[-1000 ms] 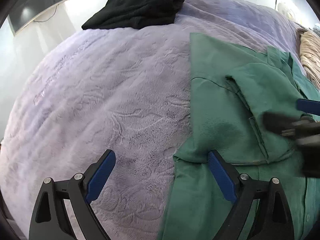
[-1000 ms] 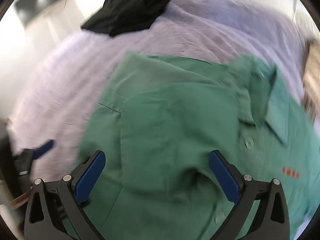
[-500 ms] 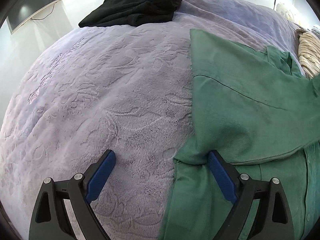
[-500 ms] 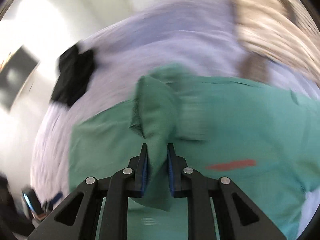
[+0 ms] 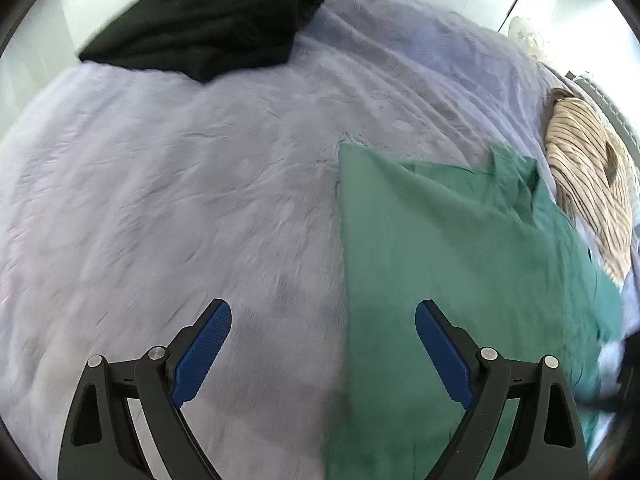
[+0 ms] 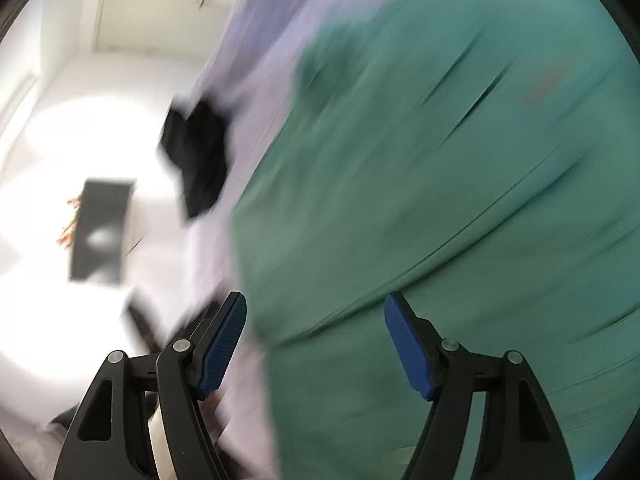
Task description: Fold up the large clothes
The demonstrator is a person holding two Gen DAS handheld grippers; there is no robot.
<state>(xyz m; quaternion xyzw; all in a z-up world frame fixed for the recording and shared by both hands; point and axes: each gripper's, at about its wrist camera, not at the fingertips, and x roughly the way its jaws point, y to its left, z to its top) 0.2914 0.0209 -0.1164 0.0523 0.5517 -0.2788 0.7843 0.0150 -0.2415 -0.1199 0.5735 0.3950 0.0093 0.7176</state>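
Underneath, lavender plush bedspread, white walls

left tongs: jaws spread wide, empty | right tongs: jaws just reopened, empty

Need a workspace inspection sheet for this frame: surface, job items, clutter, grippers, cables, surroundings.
Surface: lilac blanket over a bed, wrinkled.
Job's things: green shirt lying flat, partly folded, collar at the far end.
Clutter: black garment at the far edge; striped beige garment beside the shirt.
Grippers: left gripper open, empty; right gripper jaws just opening, nothing held, over the shirt edge.
Cables: nothing seen.
Surroundings: white walls, dark screen; right view blurred.
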